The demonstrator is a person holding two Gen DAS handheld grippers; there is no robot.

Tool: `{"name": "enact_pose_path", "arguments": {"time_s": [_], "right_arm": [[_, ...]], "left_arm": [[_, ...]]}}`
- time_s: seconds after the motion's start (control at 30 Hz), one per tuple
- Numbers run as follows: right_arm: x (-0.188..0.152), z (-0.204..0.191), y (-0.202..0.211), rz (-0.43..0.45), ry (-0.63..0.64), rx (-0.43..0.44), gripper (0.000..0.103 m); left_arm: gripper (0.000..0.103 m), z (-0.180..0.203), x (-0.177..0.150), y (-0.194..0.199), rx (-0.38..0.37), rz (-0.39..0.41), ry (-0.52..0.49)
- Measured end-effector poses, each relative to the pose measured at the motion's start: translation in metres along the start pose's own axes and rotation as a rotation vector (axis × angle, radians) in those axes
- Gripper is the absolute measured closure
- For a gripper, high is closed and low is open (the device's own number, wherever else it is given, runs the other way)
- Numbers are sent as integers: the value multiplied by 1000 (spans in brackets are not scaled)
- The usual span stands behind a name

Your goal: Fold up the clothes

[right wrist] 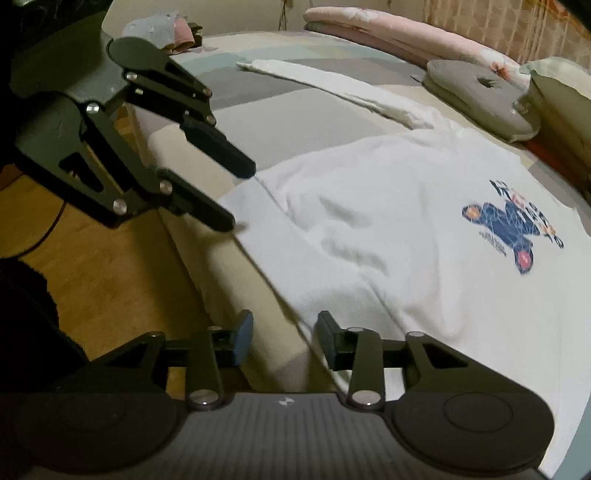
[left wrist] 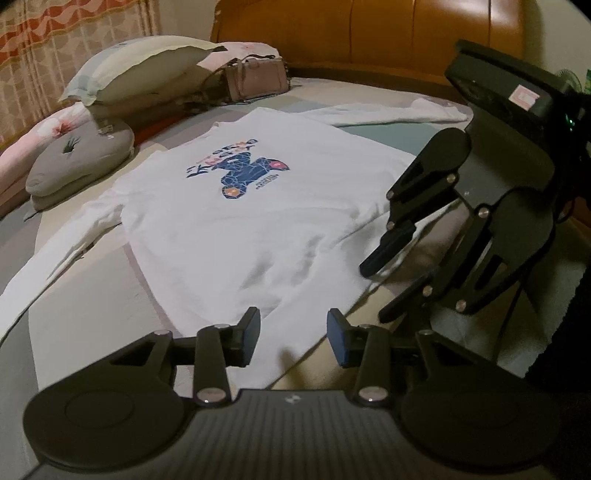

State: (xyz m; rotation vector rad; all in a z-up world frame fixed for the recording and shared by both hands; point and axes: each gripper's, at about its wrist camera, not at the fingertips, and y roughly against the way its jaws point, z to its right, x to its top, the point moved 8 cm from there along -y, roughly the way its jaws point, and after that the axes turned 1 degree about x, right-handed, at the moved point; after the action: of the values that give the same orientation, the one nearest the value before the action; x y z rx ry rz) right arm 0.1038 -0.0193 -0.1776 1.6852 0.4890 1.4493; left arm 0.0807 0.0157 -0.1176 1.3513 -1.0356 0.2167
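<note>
A white long-sleeved shirt [left wrist: 236, 229] [right wrist: 406, 221] with a blue print [left wrist: 240, 170] lies flat on the bed [left wrist: 92, 314], both sleeves spread outward. My left gripper [left wrist: 293, 338] hovers at the near hem, its blue pads apart with the hem's cloth lying under the gap and nothing pinched. From the right wrist view the left gripper [right wrist: 236, 195] sits at the hem's far corner, fingers spread. My right gripper [right wrist: 284, 339] is open over the hem edge, which runs between its pads without being pressed. The right gripper [left wrist: 376, 291] stands at the hem's right corner.
A pale pillow [left wrist: 140, 66], a grey cushion [left wrist: 77, 162] [right wrist: 476, 96] and a pink bag [left wrist: 256, 77] lie near the orange headboard [left wrist: 369, 33]. A patterned curtain [left wrist: 55, 48] hangs behind them. Wooden floor [right wrist: 110, 277] runs along the bed's edge below the hem.
</note>
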Motion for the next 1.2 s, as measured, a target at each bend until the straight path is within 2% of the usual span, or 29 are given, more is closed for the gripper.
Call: {"name": "enact_pose_path", "arguments": {"time_s": [0.17, 0.27, 0.33, 0.57, 0.8, 1.0, 1.2], "right_arm": [[10, -15, -6, -1, 8, 66, 59], [9, -26, -9, -23, 29, 107, 59], [6, -25, -16, -42, 36, 77, 59], [16, -17, -13, -13, 70, -26, 59], [20, -10, -15, -10, 80, -57, 59], [18, -14, -25, -23, 141, -86, 61], [29, -9, -33, -23, 131, -113, 100]], "left_arm": [[61, -7, 2, 9, 12, 27, 20], [57, -13, 0, 11, 16, 32, 36], [57, -16, -1, 9, 25, 29, 45], [54, -13, -3, 5, 30, 17, 24], [52, -5, -7, 5, 20, 13, -3], [51, -8, -10, 4, 27, 7, 6], [50, -11, -10, 8, 36, 14, 13]]}}
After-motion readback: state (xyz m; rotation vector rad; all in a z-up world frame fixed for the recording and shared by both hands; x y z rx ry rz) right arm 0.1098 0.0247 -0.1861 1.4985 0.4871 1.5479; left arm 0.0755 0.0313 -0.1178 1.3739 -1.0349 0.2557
